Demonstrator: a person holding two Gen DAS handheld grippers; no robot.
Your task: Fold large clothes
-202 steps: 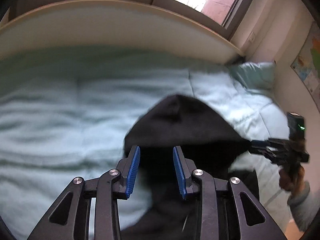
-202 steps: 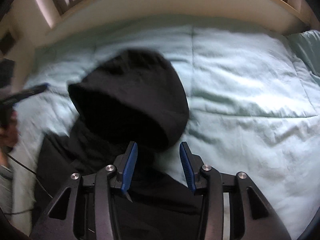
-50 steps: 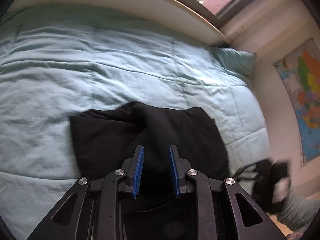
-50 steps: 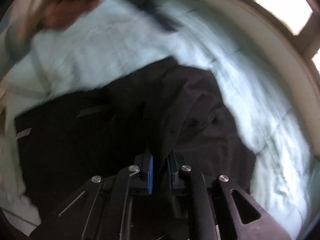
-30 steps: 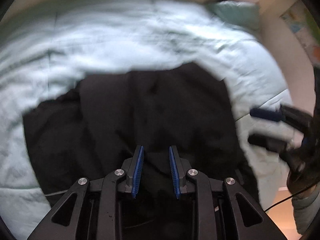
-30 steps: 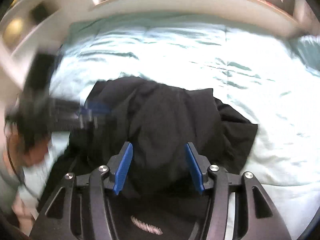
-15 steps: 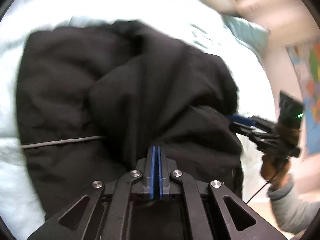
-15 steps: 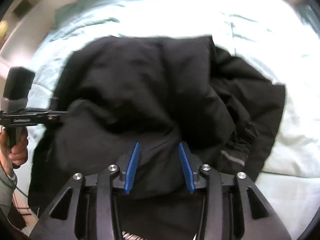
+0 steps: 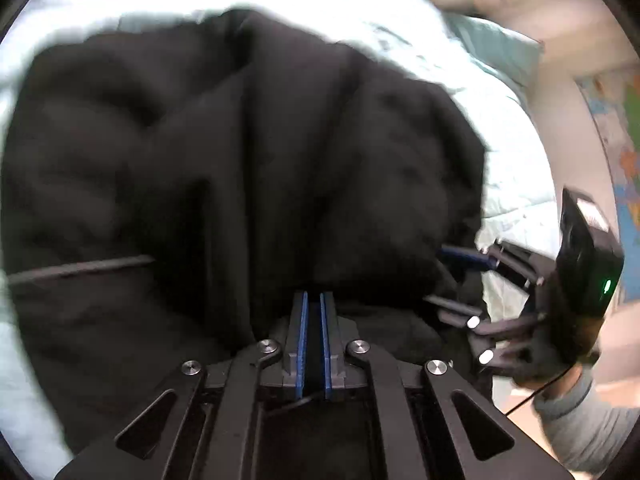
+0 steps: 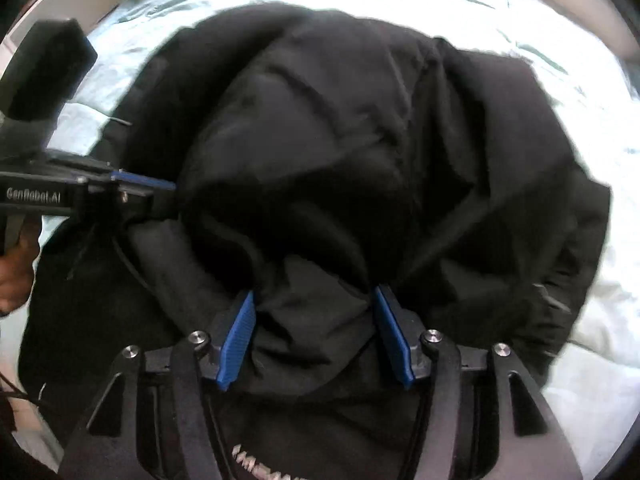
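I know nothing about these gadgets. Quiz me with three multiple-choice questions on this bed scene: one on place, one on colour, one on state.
1. Where does the bulky black jacket lie?
A. on the pale green quilt
B. on a chair
C. on the floor

2. What colour are the finger pads?
A. red
B. blue
C. yellow

3. How stands the right gripper?
A. open, with cloth between the pads
B. shut tight
C. out of view

A: quilt shows all around the jacket.
B: blue strips line both fingers.
A: a wide gap separates the pads.

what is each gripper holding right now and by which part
Left gripper is shut on a fold of the black jacket; right gripper is open, straddling bunched cloth, holding nothing.
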